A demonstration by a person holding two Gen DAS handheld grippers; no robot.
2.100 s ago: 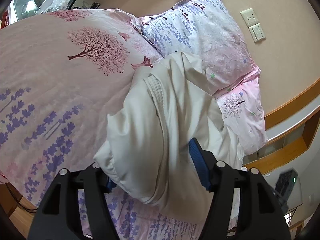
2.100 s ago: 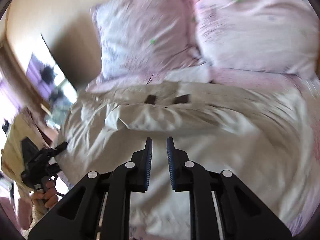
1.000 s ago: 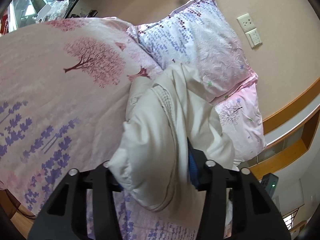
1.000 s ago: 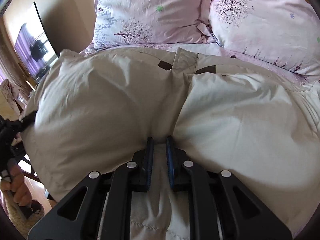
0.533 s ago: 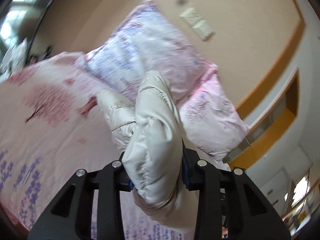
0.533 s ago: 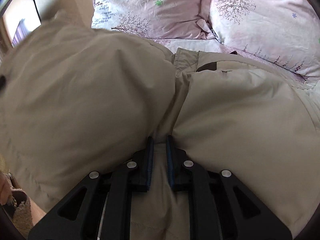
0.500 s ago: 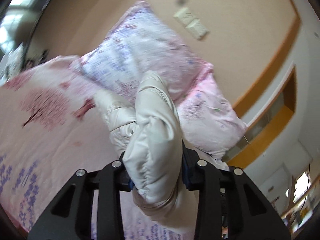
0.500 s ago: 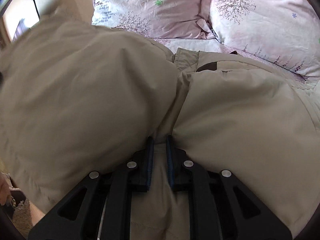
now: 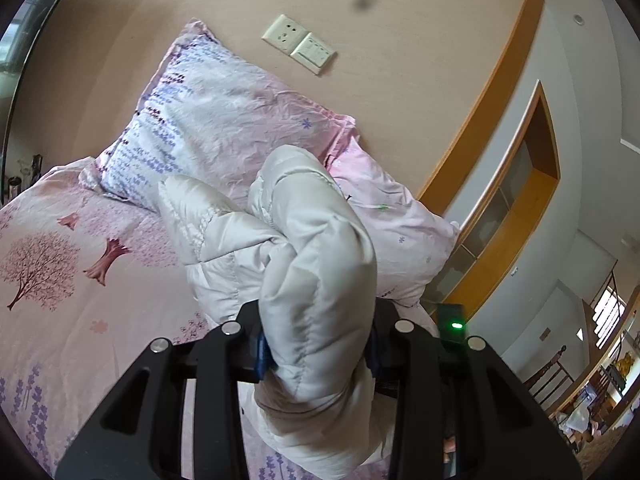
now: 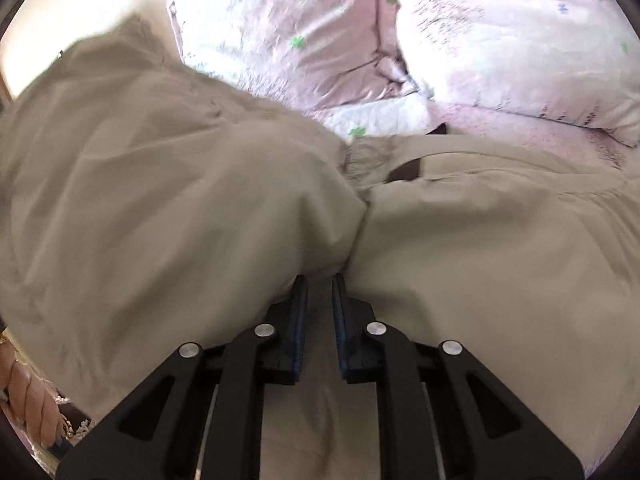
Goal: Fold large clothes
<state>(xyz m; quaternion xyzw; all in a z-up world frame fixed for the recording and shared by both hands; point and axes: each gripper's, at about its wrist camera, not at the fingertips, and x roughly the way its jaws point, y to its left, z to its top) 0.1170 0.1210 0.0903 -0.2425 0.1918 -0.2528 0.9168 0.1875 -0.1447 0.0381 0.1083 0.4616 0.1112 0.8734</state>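
Note:
A cream padded jacket (image 9: 316, 264) is bunched and lifted above the bed in the left wrist view. My left gripper (image 9: 318, 344) is shut on a thick fold of it, the fabric bulging out between the fingers. In the right wrist view the same jacket (image 10: 480, 248) spreads wide over the bed, its left half (image 10: 160, 200) raised and folded toward the middle. My right gripper (image 10: 319, 292) has its fingers nearly together, pinching the jacket at the seam between the two halves.
The bed has a pink floral duvet (image 9: 60, 280) and two pillows (image 9: 224, 120) (image 9: 404, 236) against a beige wall with a socket and switch (image 9: 298, 44). Wooden shelving (image 9: 512, 216) stands to the right. The pillows also show in the right wrist view (image 10: 304, 32).
My left gripper closed on the jacket fold and lifted it, tilting up toward the wall. The jacket's left half rose and swung toward the middle over the right gripper, which stayed put.

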